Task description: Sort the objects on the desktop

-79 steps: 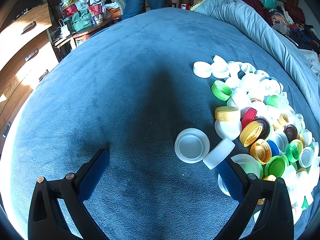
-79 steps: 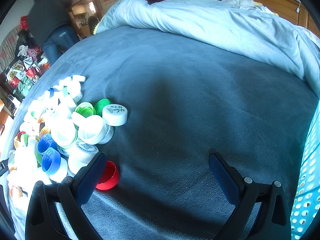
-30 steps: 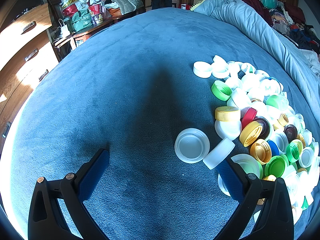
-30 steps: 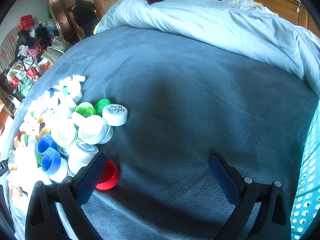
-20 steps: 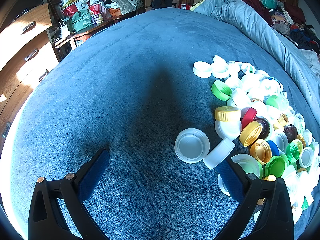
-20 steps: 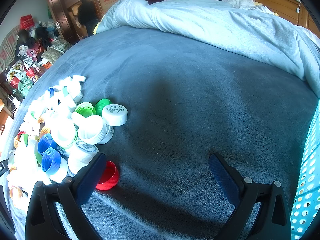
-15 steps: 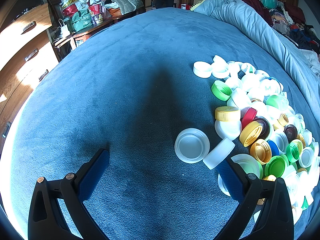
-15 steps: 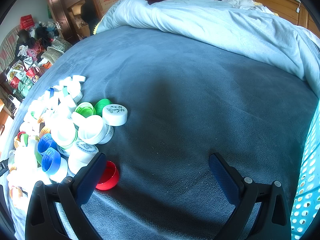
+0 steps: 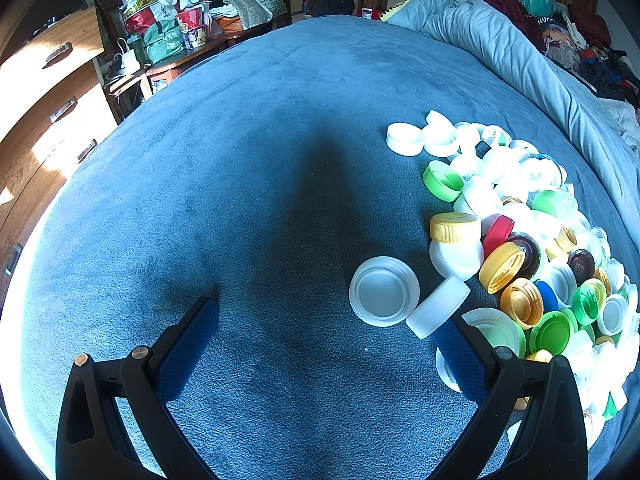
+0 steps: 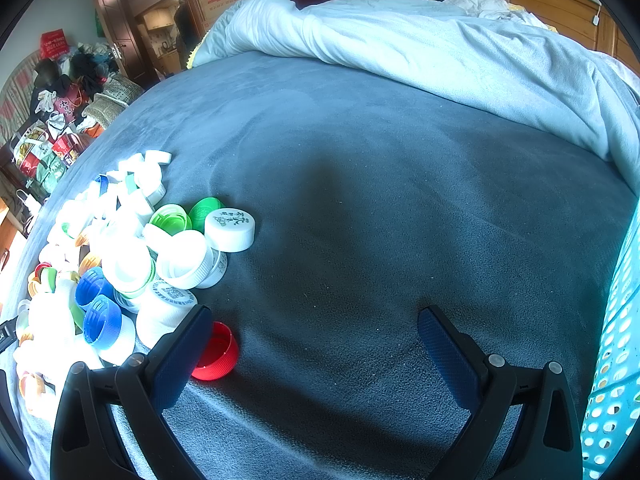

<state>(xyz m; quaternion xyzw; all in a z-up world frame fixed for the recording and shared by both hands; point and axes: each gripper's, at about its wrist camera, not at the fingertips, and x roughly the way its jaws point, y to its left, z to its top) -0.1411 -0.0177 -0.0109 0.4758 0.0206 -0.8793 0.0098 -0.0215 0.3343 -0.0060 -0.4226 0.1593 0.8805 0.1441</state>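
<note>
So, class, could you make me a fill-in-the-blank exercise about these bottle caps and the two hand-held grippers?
1. The cap lying beside the right hand-held gripper is ____.
2. Both hand-held grippers are ____, gripping nothing.
3. The big white lid ahead of the left hand-held gripper lies with its hollow side facing ____.

Missing words: red; open; up

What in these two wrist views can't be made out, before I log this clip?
- Round red plastic cap, right wrist view: its left part sits behind the right gripper's near finger.
- Perforated turquoise plastic basket, right wrist view: cut off by the frame edge, contents unseen.
- Heap of mixed plastic bottle caps, left wrist view: lower caps buried, the near end behind the left gripper's finger.
- Black print on the round white cap: too small to read.
</note>
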